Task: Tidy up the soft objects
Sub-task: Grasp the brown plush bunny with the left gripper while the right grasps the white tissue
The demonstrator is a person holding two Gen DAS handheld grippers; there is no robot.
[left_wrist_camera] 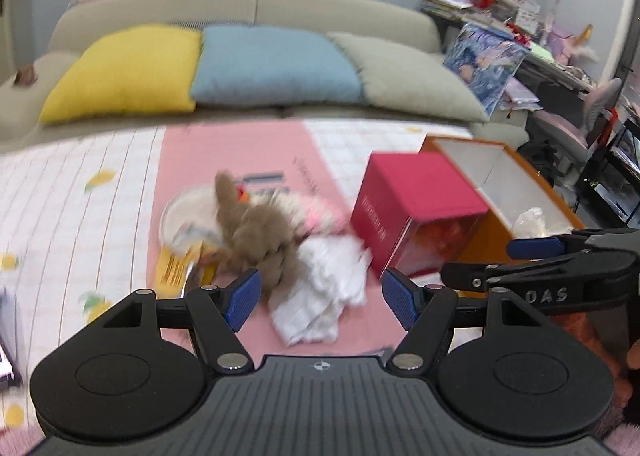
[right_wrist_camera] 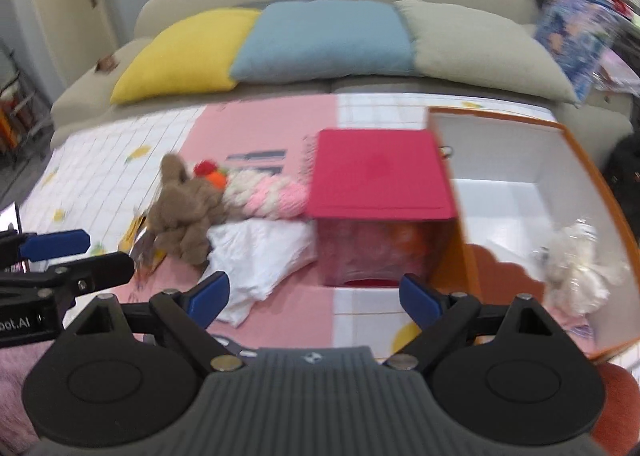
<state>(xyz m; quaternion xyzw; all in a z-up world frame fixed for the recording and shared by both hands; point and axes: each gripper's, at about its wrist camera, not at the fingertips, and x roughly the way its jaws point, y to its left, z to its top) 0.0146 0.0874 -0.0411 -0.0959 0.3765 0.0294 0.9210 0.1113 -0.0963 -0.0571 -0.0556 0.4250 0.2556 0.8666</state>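
**Materials and finishes, as seen from the room**

Brown plush toy (right_wrist_camera: pixel 182 211): shaggy, matt pile.
Braided rope toy (right_wrist_camera: pixel 266 195): thick cotton-like strands, pink and cream, rough.
White cloth (right_wrist_camera: pixel 260 256): thin, crumpled, matt.
Red box (right_wrist_camera: pixel 380 171): smooth matt lid; its side looks glossy and see-through.
Orange bin (right_wrist_camera: pixel 576 159): smooth orange outside, plain white lining.
Fluffy white toy (right_wrist_camera: pixel 576 260): soft, wispy fibres.
Mat (right_wrist_camera: pixel 100 159): smooth printed sheet.
Cushions (right_wrist_camera: pixel 324 39): woven cloth, matt.
Left gripper (left_wrist_camera: pixel 320 296) and right gripper (right_wrist_camera: pixel 316 296): matt black plastic, blue ribbed pads, shiny metal pins.

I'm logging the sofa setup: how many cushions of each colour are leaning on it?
Yellow cushion: 1
Blue cushion: 1
Grey-beige cushion: 1
Total: 3
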